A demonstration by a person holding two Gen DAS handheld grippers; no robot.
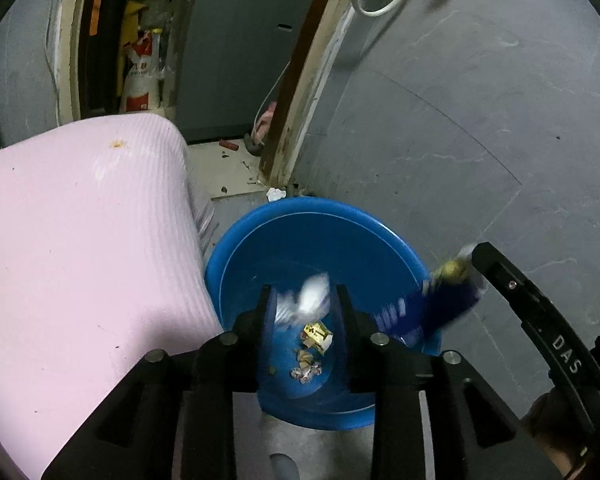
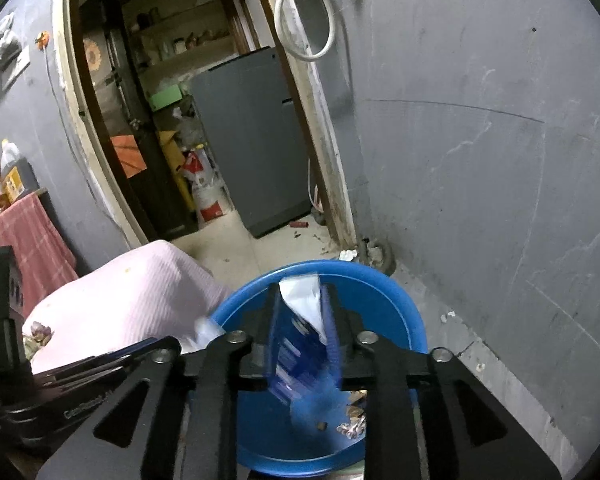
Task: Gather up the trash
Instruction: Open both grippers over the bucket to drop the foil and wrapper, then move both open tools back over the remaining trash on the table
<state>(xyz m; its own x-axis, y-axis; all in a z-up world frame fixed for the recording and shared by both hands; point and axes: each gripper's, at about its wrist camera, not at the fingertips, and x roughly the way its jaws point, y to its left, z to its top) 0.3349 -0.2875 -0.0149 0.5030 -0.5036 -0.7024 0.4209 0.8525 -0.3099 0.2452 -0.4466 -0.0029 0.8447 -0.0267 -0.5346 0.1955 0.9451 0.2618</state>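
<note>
A pink mat (image 1: 80, 240) lies at left, beside the blue basin (image 1: 260, 232) holding scraps (image 1: 312, 344). The left gripper (image 1: 303, 300) stands apart over it, a blurred white wrapper (image 1: 314, 292) between its fingers, seemingly loose. The right gripper (image 2: 303, 300) is parted around a blue packet (image 2: 296, 344).

Glossy blue plastic basin (image 1: 260, 236); ribbed pink cloth (image 1: 80, 220); crumpled paper (image 1: 314, 292).
</note>
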